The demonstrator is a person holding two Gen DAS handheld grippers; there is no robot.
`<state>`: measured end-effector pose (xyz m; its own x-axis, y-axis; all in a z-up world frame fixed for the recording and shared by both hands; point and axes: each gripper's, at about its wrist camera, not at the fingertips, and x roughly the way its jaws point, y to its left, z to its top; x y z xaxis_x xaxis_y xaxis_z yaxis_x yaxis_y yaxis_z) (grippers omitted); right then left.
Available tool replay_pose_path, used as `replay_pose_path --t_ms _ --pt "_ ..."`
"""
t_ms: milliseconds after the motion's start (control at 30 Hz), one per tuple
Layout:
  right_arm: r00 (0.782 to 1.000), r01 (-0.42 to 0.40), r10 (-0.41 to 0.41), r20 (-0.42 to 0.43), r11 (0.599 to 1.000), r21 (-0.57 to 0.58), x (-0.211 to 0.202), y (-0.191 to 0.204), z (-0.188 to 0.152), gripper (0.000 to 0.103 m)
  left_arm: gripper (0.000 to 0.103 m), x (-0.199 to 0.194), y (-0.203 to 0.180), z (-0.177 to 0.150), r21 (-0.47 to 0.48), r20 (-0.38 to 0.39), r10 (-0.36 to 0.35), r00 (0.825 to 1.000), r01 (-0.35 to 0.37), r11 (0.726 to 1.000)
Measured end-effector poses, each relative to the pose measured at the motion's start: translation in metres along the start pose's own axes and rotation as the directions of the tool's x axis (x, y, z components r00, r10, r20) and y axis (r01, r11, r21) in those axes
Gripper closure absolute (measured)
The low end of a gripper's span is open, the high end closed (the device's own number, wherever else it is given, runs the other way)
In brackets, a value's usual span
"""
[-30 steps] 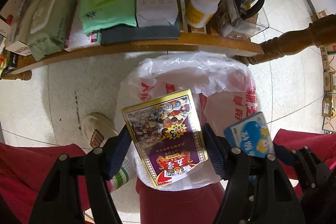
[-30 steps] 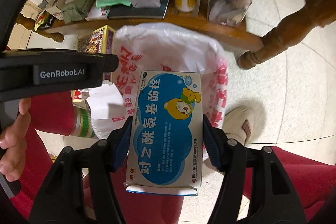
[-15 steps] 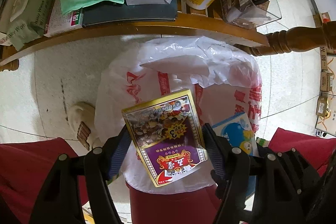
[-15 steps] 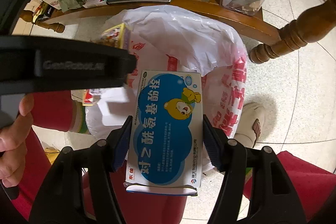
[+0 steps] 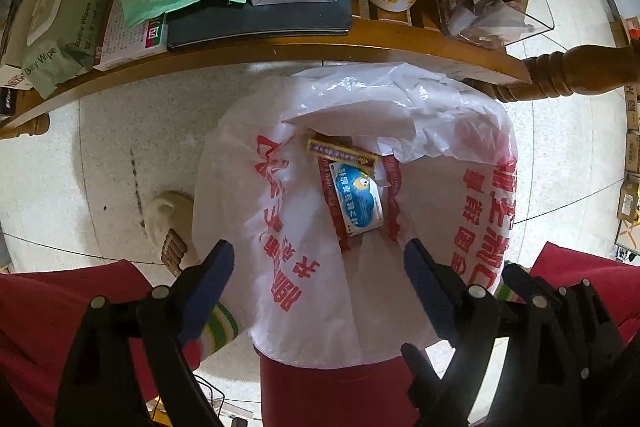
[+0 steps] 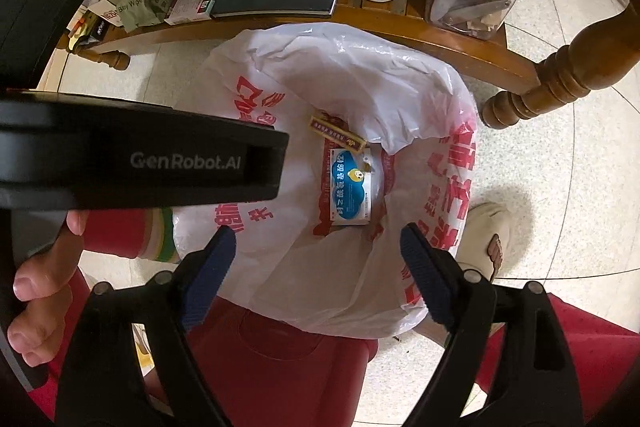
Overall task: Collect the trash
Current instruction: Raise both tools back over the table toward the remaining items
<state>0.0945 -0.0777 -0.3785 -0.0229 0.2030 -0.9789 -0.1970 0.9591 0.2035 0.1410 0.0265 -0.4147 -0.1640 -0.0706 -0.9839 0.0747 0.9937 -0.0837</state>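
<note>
With both boxes lying in the white bag (image 5: 460,155), directly below the left gripper (image 5: 318,265) and right gripper (image 6: 318,251), the drop step is judged done. Both sets of jaws are opening with nothing held between them; blue box (image 6: 350,189) and yellow box (image 6: 338,134) are touching. Next, more trash is to be fetched from the shelf (image 5: 280,45) ahead.

Warm indoor light from above. Glare on my white bag (image 5: 420,115) and pale floor (image 6: 560,187). Fisheye bends worktop (image 5: 280,47) edge, corners go black. Foot's (image 6: 490,239) soft shadow on floor. Centre sharp, no motion blur.
</note>
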Motion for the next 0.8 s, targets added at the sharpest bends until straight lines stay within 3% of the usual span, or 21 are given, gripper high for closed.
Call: replay_pose_path --t_ms 533,800 --pt "0.999 -0.001 0.002 0.046 1.000 -0.015 -0.021 0.005 -0.005 0.021 0.018 -0.023 -0.006 -0.012 0.015 0.061 0.027 0.998 -0.028 0.999" --pt "0.989 -0.030 0.030 0.142 1.000 -0.001 -0.083 -0.001 -0.019 0.019 0.018 -0.094 0.001 -0.053 0.016 0.182 0.034 0.983 -0.038 0.999"
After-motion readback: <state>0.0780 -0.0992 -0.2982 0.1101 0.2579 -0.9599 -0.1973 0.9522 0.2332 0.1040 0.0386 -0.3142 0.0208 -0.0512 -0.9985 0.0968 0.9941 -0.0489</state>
